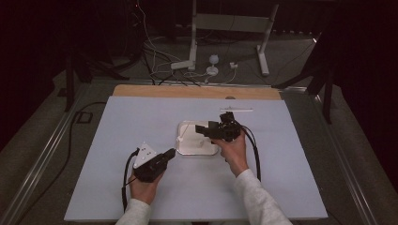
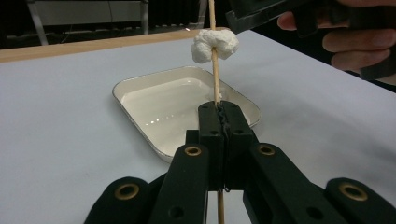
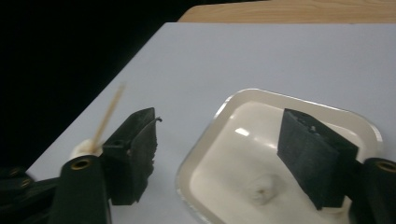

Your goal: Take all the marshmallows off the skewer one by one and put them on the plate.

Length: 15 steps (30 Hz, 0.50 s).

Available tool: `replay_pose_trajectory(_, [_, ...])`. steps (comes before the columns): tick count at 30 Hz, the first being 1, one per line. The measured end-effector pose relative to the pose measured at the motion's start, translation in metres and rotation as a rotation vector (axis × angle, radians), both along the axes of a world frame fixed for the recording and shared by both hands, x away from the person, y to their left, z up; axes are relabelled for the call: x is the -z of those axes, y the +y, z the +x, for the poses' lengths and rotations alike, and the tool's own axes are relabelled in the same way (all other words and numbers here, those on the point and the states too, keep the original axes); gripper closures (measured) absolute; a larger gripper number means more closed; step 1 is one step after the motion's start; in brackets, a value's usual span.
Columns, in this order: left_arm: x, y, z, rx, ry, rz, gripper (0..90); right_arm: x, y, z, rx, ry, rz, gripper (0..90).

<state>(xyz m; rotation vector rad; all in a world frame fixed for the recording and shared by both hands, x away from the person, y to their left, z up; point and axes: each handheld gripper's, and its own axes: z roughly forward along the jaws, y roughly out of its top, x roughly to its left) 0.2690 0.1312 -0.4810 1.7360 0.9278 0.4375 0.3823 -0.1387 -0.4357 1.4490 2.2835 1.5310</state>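
My left gripper (image 2: 219, 109) is shut on a thin wooden skewer (image 2: 215, 79) that stands upright over the near edge of a white tray (image 2: 140, 91). A soft white lump (image 2: 215, 45) is threaded on the skewer above the jaws. In the high view the left gripper (image 1: 171, 152) sits at the tray's (image 1: 185, 126) near left corner, with the lump (image 1: 179, 139) just above it. My right gripper (image 1: 201, 130) hovers over the tray, pointing left. Its jaws (image 3: 217, 126) stand wide open with nothing between them. Below them another white piece (image 3: 261, 189) lies in the tray (image 3: 299, 100).
The tray rests mid-table on a pale sheet (image 1: 141, 117). A wooden board edge (image 1: 197, 91) runs along the far side. A thin white strip (image 1: 236, 110) lies behind the right gripper. Cables and a white stand (image 1: 230, 23) lie on the floor beyond.
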Motion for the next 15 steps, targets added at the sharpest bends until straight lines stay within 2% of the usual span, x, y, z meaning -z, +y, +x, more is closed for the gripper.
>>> replay_pose_trajectory(10, [0.000,0.000,0.000,-0.004,-0.002,-0.002,90.0,-0.004,0.013,-0.013,-0.067,0.019,0.032,15.6])
replay_pose_trajectory(15, [0.000,0.000,0.000,-0.006,-0.003,-0.006,90.0,-0.003,0.019,-0.017,-0.086,0.028,0.039,14.9])
